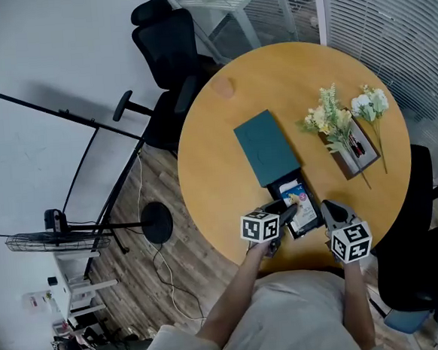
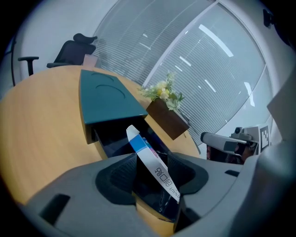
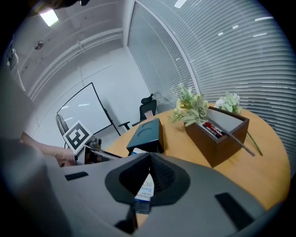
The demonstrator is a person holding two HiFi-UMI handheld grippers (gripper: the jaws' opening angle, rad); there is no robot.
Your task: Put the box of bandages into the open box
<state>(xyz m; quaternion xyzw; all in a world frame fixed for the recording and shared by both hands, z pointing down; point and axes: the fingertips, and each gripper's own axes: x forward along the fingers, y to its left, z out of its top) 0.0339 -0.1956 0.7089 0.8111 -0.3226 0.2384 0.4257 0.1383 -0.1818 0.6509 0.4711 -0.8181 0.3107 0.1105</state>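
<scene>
1. The table [image 1: 216, 133] keeps the open box [image 1: 266, 148] near the person.
2. The left gripper [image 2: 150, 157] has its jaws wide and squeezes nothing. The right gripper [image 3: 149, 156] is pinched closed and empty.
3. The box of bandages [image 2: 138, 143] leans inside the open box.

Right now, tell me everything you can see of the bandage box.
The bandage box is a small flat carton, white with a blue band and dark print, cardboard by its look. It stands tilted in the black box, one end raised, not lying flat. It is between the open jaws of the left gripper; whether a pad touches it I cannot tell.
</scene>
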